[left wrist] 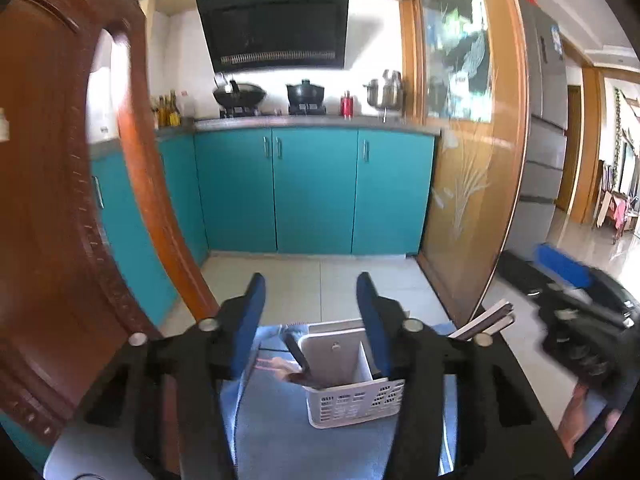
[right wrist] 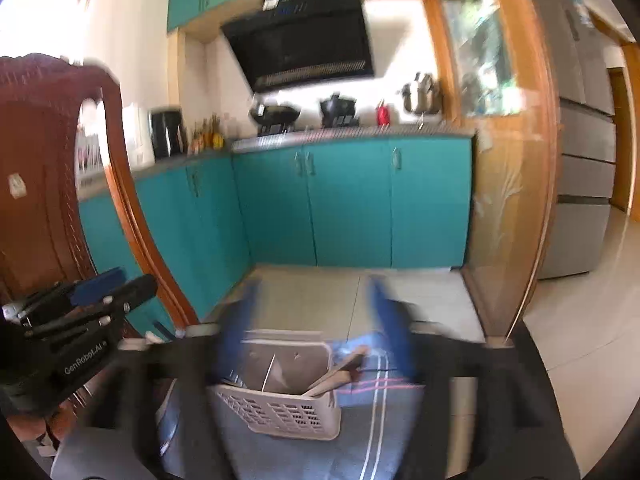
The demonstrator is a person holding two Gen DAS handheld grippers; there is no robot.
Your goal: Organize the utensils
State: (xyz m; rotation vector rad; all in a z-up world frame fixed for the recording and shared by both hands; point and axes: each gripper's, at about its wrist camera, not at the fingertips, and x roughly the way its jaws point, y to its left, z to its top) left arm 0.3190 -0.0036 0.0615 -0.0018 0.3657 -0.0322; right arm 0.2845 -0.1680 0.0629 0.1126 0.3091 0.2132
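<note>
A white slotted utensil caddy (left wrist: 354, 396) stands on a blue cloth (left wrist: 280, 432), just below and between the blue fingers of my left gripper (left wrist: 312, 296), which is open and empty. A dark-handled utensil (left wrist: 298, 356) leans in its left compartment. In the right wrist view the caddy (right wrist: 280, 408) holds wooden utensils (right wrist: 340, 372) in its right side. My right gripper (right wrist: 316, 300) is blurred, open and empty above the caddy. The left gripper also shows at the far left of the right wrist view (right wrist: 112, 288).
A carved wooden chair back (left wrist: 60, 200) rises close on the left. Teal kitchen cabinets (left wrist: 312, 188) with a stove and pots lie ahead, a glass sliding door (left wrist: 468, 160) and a fridge to the right. Dark chopsticks (left wrist: 484, 320) stick out at the right.
</note>
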